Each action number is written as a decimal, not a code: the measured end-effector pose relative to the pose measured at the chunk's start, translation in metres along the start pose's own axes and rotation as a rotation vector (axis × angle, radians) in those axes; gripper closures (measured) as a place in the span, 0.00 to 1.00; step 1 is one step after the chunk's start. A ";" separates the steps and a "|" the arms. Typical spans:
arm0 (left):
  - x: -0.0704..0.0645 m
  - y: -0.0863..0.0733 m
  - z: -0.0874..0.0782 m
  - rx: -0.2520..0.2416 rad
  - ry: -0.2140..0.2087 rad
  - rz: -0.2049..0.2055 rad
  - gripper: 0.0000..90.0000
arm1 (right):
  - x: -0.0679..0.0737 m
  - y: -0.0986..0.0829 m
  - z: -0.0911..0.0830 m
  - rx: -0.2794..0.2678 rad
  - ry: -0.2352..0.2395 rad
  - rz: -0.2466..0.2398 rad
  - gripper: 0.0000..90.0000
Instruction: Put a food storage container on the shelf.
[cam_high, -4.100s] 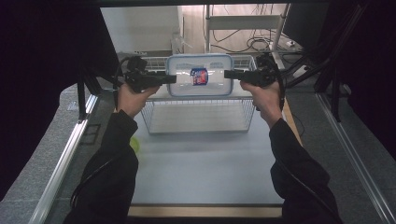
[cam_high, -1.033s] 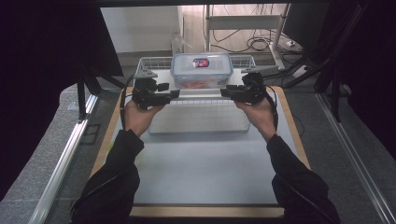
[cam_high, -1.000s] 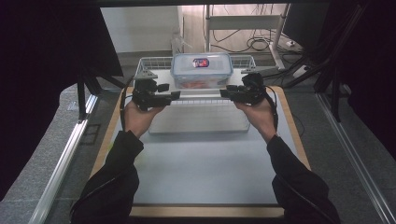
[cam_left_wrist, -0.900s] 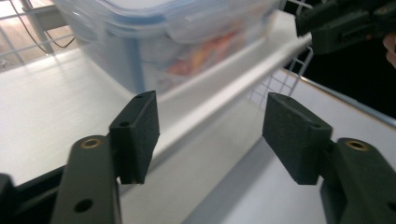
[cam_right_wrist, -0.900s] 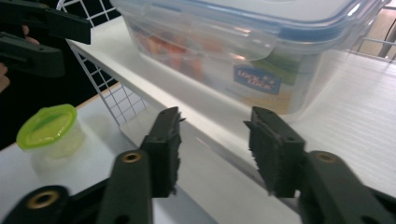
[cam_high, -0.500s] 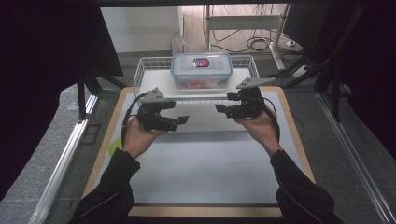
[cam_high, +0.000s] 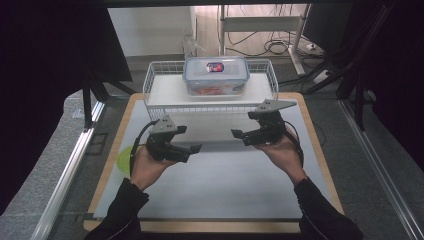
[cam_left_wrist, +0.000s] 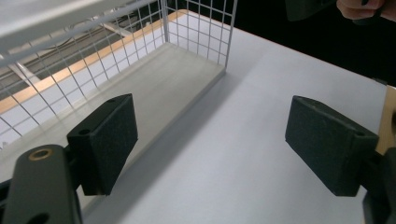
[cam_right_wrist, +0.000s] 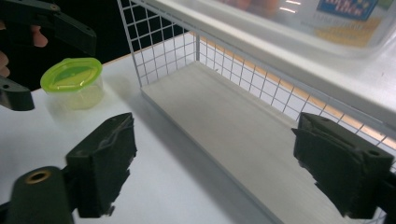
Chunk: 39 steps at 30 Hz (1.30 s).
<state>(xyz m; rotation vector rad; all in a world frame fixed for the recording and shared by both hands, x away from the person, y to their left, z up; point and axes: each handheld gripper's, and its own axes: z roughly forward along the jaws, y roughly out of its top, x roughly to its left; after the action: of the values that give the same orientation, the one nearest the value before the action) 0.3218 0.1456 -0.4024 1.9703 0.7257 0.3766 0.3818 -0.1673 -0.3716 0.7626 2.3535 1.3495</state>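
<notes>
On top of the wire rack (cam_high: 150, 87) at the tabletop's far edge, a lidded food box (cam_high: 216, 76) is seen resting. Both the left gripper (cam_high: 196, 148) and right gripper (cam_high: 236, 134) are held wide open and empty near mid-table; level, matched approaches are advised if regrasped.

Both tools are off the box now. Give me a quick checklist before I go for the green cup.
1. Left tool open, nothing held: ok.
2. Right tool open, nothing held: ok.
3. Box flat on the rack top shelf, lid on: ok.
4. Green cup upright on the table, lid on: ok.
5. Cup free to reach: cannot tell; in the high view the left hand covers most of it.
6. Lower shelf free of clutter: ok.
</notes>
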 end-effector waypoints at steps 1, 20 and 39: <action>-0.001 -0.002 0.000 0.002 -0.001 -0.001 0.17 | 0.001 -0.004 0.000 -0.002 -0.001 0.000 0.13; -0.026 -0.059 0.009 0.009 0.014 -0.002 0.11 | 0.013 -0.057 -0.002 0.025 0.024 -0.007 0.02; -0.042 -0.109 0.007 0.049 0.082 -0.001 0.08 | 0.030 -0.113 0.002 0.075 0.006 -0.033 0.03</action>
<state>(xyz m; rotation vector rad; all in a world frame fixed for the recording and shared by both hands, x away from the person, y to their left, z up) 0.2567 0.1532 -0.4988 2.0095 0.7945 0.4448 0.3263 -0.1940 -0.4707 0.7378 2.4232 1.2580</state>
